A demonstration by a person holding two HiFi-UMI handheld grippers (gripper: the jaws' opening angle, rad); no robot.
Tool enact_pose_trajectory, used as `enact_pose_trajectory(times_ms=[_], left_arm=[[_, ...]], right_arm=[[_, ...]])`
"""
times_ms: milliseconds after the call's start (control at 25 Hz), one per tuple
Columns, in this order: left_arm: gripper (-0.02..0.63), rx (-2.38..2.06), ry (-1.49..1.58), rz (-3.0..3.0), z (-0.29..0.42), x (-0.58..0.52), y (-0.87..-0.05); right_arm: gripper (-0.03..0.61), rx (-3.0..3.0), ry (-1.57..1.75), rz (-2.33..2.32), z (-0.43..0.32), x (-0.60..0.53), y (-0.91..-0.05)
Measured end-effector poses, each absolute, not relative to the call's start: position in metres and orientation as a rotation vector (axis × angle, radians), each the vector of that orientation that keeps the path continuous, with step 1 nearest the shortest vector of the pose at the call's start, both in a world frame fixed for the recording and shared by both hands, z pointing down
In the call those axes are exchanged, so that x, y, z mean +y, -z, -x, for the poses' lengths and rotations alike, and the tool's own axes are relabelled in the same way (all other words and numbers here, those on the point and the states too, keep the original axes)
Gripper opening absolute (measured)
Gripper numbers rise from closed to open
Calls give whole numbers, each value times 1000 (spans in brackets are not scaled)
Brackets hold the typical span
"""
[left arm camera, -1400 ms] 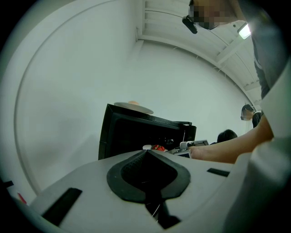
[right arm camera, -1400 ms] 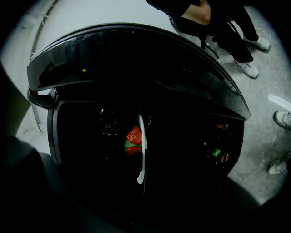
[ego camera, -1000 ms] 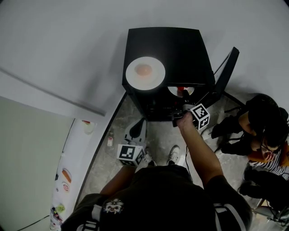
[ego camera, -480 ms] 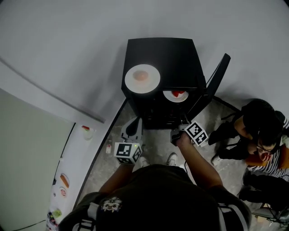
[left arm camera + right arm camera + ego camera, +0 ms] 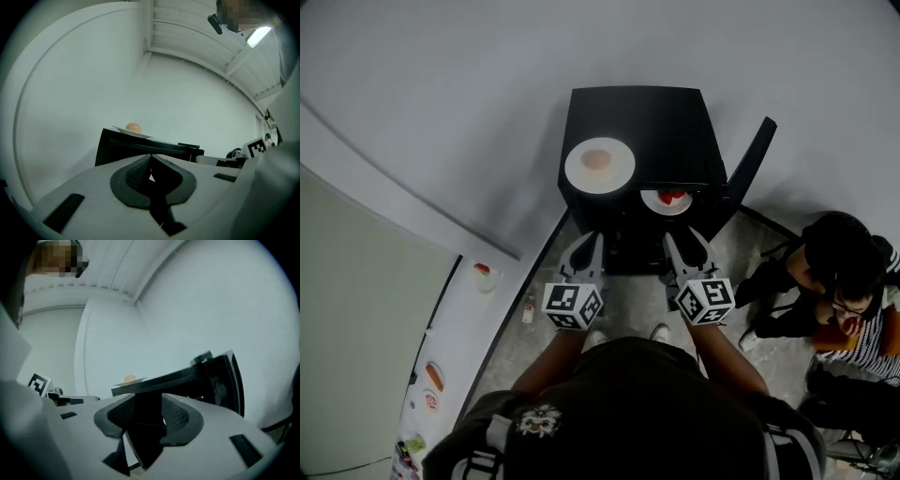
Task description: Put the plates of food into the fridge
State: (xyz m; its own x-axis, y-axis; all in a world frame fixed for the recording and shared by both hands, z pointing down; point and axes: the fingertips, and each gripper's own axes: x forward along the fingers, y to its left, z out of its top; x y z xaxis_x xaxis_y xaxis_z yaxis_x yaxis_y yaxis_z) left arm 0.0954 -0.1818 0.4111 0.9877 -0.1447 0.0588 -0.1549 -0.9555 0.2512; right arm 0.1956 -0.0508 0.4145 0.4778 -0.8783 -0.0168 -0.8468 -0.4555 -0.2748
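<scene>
- Two plates show in the head view. The plate with an orange lump [image 5: 599, 165] sits on top of the black fridge [image 5: 661, 117]. The plate with red food [image 5: 667, 200] lies on a shelf inside, beside the open door [image 5: 752, 159]. The left gripper [image 5: 584, 244] and right gripper [image 5: 684, 242] are side by side before the fridge, touching neither plate. A seated person [image 5: 844, 272] is at the right.
- Left gripper view: its jaws are clenched together on nothing, and the plate with an orange lump [image 5: 133, 131] rests on the fridge top beyond.
- Right gripper view: its jaws have just been opening and stand released wide, with nothing between them. The open door [image 5: 225, 380] is ahead.
</scene>
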Motion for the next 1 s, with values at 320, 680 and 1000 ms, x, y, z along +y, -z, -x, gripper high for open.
enact_pose_trajectory(times_ms=[320, 680, 1000], left_arm=[[21, -242, -57, -2919, -95, -178, -408], [23, -248, -53, -3003, -92, -168, -406], [21, -248, 9, -3036, -89, -165, -394]], right_arm=[[44, 1592, -52, 2662, -179, -51, -376], [25, 1581, -145, 2718, -175, -44, -365], [25, 1561, -133, 2715, -175, -41, -367]])
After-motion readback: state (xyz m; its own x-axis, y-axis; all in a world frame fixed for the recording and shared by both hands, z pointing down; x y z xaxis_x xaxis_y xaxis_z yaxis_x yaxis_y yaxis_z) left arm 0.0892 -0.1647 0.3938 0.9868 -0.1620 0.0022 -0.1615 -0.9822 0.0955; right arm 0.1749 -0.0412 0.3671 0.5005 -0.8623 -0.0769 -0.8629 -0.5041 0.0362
